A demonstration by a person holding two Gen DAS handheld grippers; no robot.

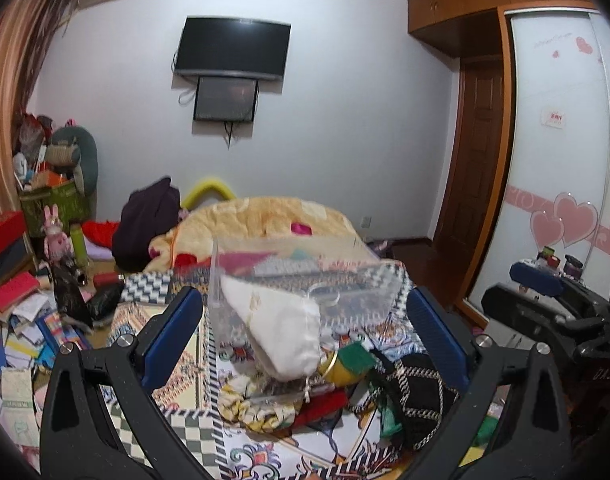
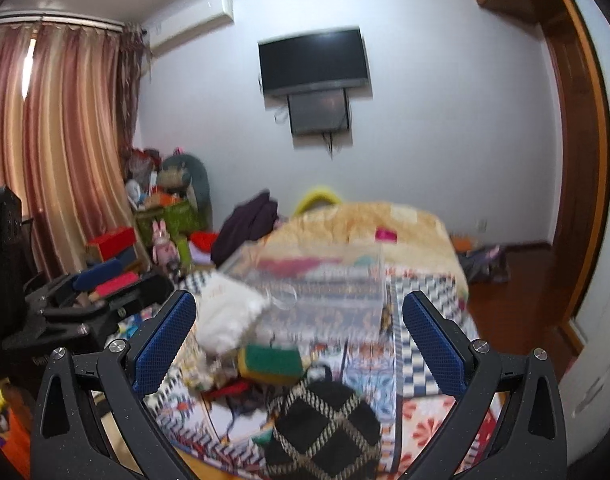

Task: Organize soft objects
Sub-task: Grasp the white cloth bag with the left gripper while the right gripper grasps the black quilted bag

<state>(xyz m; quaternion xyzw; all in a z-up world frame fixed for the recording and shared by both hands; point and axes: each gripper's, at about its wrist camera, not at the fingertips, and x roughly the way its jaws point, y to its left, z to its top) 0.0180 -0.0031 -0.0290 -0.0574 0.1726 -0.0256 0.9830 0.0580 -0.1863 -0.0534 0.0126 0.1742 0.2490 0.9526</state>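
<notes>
Bed (image 1: pixel 177 432): one clear box (image 1: pixel 305 280), one white pouch (image 1: pixel 281 332), one sponge (image 2: pixel 273 360).

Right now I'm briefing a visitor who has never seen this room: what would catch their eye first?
Probably the clear plastic box on the patterned bedspread, with a white cloth pouch draped over its near edge. Just in front lies a jumble of soft things, notably a black diamond-patterned pouch and a green-and-yellow sponge. Both the left gripper and the right gripper hang open above the pile, holding nothing.
</notes>
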